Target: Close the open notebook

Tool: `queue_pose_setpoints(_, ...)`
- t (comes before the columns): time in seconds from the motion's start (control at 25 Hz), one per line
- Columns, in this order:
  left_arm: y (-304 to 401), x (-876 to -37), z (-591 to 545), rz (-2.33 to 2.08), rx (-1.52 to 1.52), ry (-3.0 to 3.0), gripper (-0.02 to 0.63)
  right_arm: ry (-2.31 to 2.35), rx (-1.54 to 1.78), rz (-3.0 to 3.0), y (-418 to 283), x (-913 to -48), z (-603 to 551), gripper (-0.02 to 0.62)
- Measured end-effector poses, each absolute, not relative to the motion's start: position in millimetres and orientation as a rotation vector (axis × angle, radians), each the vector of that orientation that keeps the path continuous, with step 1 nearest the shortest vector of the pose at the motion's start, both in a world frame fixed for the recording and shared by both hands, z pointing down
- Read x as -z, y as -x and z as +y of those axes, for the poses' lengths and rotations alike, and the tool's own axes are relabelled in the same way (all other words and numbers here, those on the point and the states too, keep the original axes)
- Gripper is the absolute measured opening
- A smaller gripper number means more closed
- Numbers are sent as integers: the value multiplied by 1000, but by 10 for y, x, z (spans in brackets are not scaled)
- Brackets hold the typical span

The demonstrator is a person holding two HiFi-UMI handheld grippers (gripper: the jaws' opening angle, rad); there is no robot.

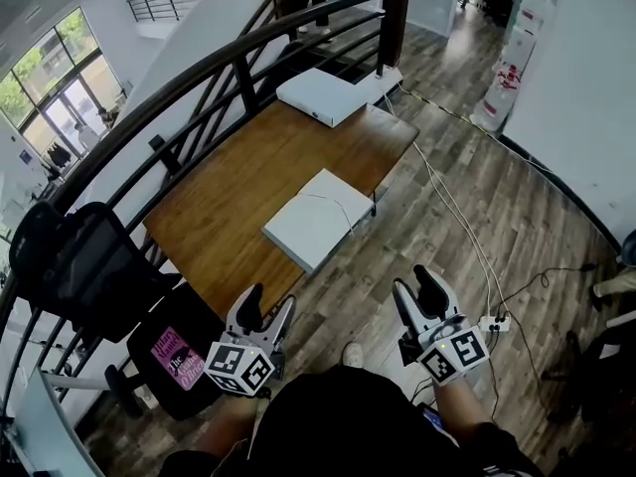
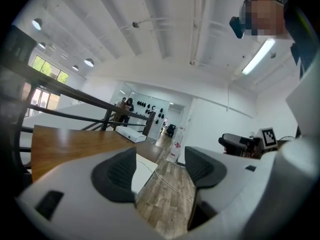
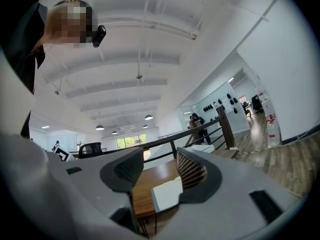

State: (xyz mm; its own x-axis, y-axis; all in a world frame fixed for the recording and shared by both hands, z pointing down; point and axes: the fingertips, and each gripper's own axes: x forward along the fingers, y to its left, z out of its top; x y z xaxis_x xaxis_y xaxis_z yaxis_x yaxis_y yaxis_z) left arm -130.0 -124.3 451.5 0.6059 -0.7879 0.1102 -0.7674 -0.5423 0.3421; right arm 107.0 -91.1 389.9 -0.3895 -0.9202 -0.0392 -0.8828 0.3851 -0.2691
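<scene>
Black chair [image 1: 87, 269] beside table [image 1: 229, 207] bearing notebook [image 1: 318, 219]

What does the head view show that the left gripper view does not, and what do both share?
Only the head view: the black office chair and the white power strip. Only the left gripper view: the ceiling light strip and two people standing in the far background. Both: the wooden table, the white notebook at its near edge and the white box at its far end.
</scene>
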Motion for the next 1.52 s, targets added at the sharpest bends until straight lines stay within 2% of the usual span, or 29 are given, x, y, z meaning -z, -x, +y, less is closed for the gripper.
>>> queue_pose_setpoints(0.48,801,-5085,-1417,-1330,60,-2283,296,1512,376,2544,-1579,-4068,-1262,195)
queue_pose_setpoints(1.12,585,-6088,-1435,-1272,-39,-1987,273,1506,563,2576,-1751,-4499,-1339,184)
queue_pose_setpoints(1.52,602,-6719,-1753,-1259,74,-1720,261,1609,677,2561,-2010,-4776,-1292,179)
